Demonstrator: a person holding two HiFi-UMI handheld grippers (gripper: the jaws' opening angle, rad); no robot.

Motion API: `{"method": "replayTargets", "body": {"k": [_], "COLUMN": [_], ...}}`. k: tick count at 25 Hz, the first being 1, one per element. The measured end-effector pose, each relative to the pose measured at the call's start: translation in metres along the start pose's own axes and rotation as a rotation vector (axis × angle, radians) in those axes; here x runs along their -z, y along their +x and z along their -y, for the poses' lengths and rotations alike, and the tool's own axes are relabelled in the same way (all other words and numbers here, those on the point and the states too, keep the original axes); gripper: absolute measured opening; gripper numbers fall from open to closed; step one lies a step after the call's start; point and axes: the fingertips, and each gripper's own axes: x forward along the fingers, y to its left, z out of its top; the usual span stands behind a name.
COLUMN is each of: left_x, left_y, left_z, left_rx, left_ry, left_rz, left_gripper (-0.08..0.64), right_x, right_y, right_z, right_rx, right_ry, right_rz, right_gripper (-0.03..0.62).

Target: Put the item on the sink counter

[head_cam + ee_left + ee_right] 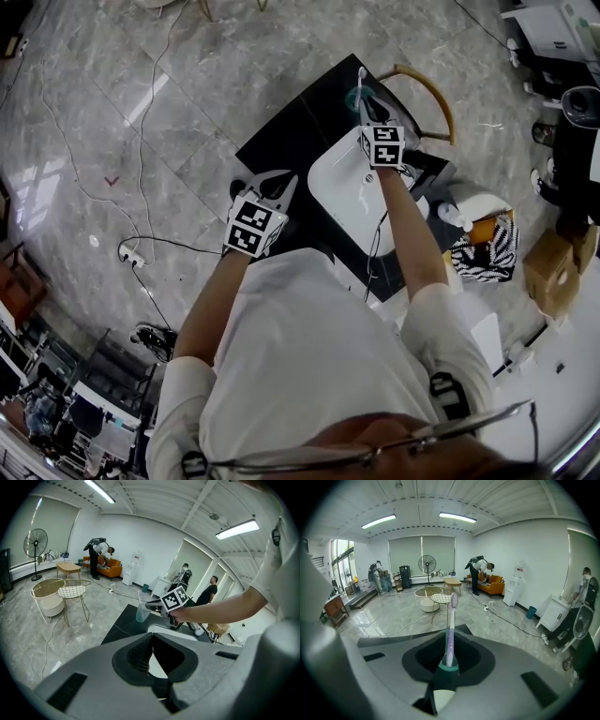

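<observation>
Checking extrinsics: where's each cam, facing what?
Head view: on head, steeply down at sink and counter; shirt, arms, left gripper, right gripper show.
Left gripper view: along its shut, empty jaws toward the right gripper's cup; right forearm shows.
Right gripper view: along jaws clamped on the cup, toothbrush upright, toward the room.
Shared: head and left views see right gripper and cup.

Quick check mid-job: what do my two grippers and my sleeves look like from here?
Both the left gripper and right gripper are light grey shells with dark pads, each carrying a white cube of black square markers. The person wears a white short-sleeved shirt.
</observation>
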Motion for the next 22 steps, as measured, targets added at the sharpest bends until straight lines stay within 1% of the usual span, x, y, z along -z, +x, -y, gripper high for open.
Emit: {"method": "replayTargets", "body": {"k": [8, 14, 16, 22], "left_x": [-0.004, -0.010, -0.010, -0.015], "left_y": [0.003, -0.003, -0.006, -0.023], "left_z": [-0.001, 0.005, 0.007, 0.012], "left_rx": [0.001, 0.010, 0.012, 0.018], "left_ry": [0.015, 0.039, 0.048, 0.070], "left_rz": [-0.005, 0.005, 0.008, 0.031], "left_gripper": [0.005, 0.005, 0.005, 0.005], "right_x": [0.000, -0.018, -0.024, -0.031], "right_y": [-0.009, -0.035, -0.043, -0.072], "right_z": [0.002, 0.005, 0.005, -0.002], "right_rx": [0.003, 0.027, 0.034, 0.064], "right_ry": [0.019, 0.035, 0.043, 0.054], "right_rz": [0.016, 0.074, 0.093, 0.122], "right_gripper": [0.061, 0.055, 0.044, 0.032]}}
